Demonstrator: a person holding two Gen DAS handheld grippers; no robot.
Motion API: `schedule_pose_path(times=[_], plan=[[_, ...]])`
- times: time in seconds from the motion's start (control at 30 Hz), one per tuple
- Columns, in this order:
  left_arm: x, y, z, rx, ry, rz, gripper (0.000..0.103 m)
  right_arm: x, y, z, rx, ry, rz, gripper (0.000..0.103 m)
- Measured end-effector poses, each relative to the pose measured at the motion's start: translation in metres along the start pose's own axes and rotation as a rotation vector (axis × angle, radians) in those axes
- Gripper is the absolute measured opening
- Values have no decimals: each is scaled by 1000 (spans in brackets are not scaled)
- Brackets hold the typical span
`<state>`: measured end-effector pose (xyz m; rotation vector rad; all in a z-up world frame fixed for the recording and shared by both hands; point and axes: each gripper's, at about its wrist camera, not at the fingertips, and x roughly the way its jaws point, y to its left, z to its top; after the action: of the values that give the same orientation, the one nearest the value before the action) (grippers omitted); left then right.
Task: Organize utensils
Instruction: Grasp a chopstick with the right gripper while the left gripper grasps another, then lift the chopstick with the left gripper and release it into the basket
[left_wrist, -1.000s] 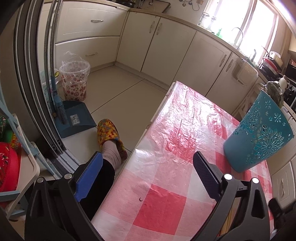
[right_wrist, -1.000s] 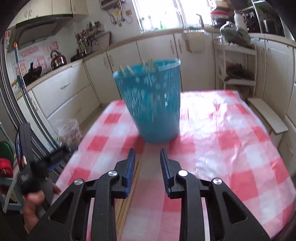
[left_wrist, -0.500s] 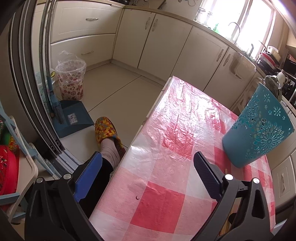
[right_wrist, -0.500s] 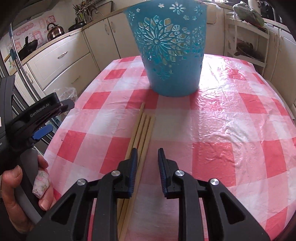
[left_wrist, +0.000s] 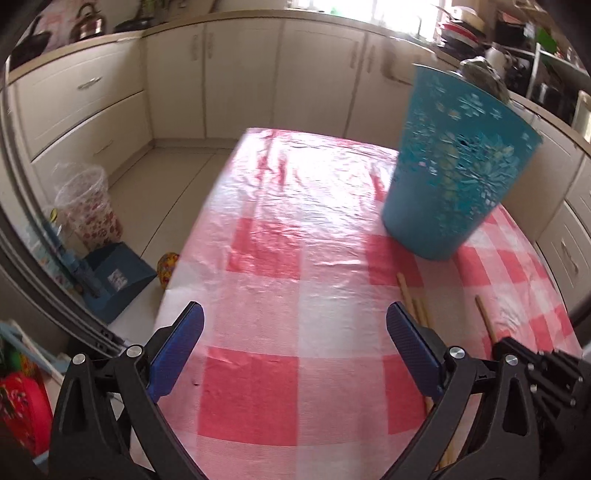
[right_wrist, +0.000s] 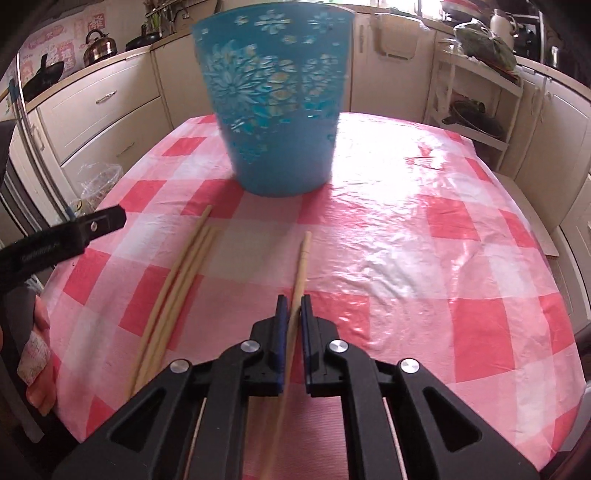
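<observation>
A teal cut-out holder stands on the red-and-white checked table; in the left wrist view the holder is at the right. My right gripper is shut on one wooden chopstick, whose tip points toward the holder. Three more chopsticks lie side by side to its left, and the chopsticks also show beside my left gripper's right finger. My left gripper hangs open over the table's near left part with nothing between its fingers. The held chopstick shows at the right.
Cream cabinets and a counter with a kettle run along the back. A lined floral bin and a blue dustpan stand on the floor left of the table. A white shelf rack stands at the right. A person's hand holds the left gripper's handle.
My right gripper dropped toward the table, closed on one chopstick and drew it away from the bundle. My left gripper swung right over the table and rolled level.
</observation>
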<state>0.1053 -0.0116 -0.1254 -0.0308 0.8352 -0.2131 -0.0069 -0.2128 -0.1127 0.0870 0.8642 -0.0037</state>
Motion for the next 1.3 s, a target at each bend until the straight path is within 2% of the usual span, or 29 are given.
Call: schedule_pose_path(times=[0.13, 0.27, 0.33, 0.5, 0.6, 0.7, 0.87, 0.9, 0.97, 1.0, 1.03, 1.17, 1.3], plan=[[9, -34, -2, 92, 56, 22, 95, -3, -34, -2, 109, -17, 32, 5], [14, -53, -3, 145, 83, 47, 95, -4, -38, -4, 131, -28, 58, 5], [19, -56, -3, 167, 109, 75, 94, -4, -39, -4, 134, -29, 64, 5], [23, -51, -2, 135, 130, 94, 93, -4, -45, -3, 163, -22, 93, 5], [27, -60, -3, 180, 144, 119, 90, -3, -47, -1, 168, -17, 102, 6], [29, -67, 2, 197, 154, 102, 80, -2, -47, -1, 173, -10, 110, 7], [36, -72, 14, 180, 204, 16, 39, -2, -47, 1, 178, -3, 114, 7], [37, -73, 15, 180, 211, 5, 35, -2, -47, 1, 178, -2, 113, 7], [37, -72, 17, 158, 228, -30, 14, -1, -46, 2, 173, -1, 109, 7], [37, -71, 17, 146, 240, -53, 10, -1, -46, 2, 171, 0, 106, 7], [36, -71, 16, 137, 247, -65, 7, -1, -45, 3, 169, 1, 105, 7], [37, -71, 15, 120, 264, -48, 7, 0, -43, 4, 156, 0, 94, 7], [39, -81, 18, 182, 271, -8, 6, 0, -37, 5, 121, -1, 66, 7]])
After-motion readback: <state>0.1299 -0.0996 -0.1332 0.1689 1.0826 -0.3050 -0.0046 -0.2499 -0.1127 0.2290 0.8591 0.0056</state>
